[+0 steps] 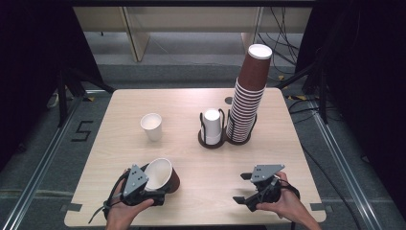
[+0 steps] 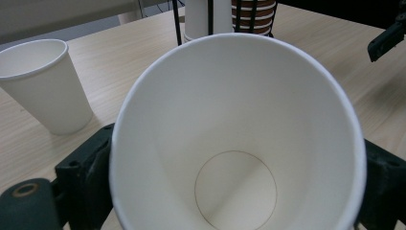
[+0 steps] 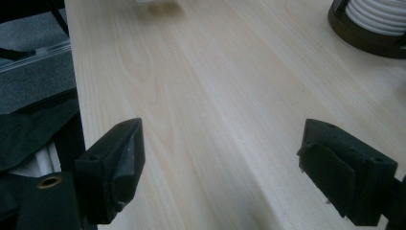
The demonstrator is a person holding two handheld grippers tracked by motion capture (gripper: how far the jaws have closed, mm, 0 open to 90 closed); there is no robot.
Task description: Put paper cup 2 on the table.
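Observation:
My left gripper (image 1: pixel 162 190) is shut on a brown paper cup (image 1: pixel 163 175) near the table's front left, held tilted with its white inside facing up. In the left gripper view the cup (image 2: pixel 239 134) sits between both black jaws, empty inside. My right gripper (image 1: pixel 242 188) stands open at the front right, a little above the bare wood, with nothing between its fingers (image 3: pixel 115 167). A single white paper cup (image 1: pixel 152 126) stands upright at the middle left of the table, also seen as the white cup (image 2: pixel 43 84) beside the held one.
A dark wire holder (image 1: pixel 211 139) with stacked white cups stands at the table's middle. Beside it a tall leaning stack of brown cups (image 1: pixel 247 96) rises from a second holder. The wooden table (image 1: pixel 206 167) has edges close to both hands. Cables lie on the floor behind.

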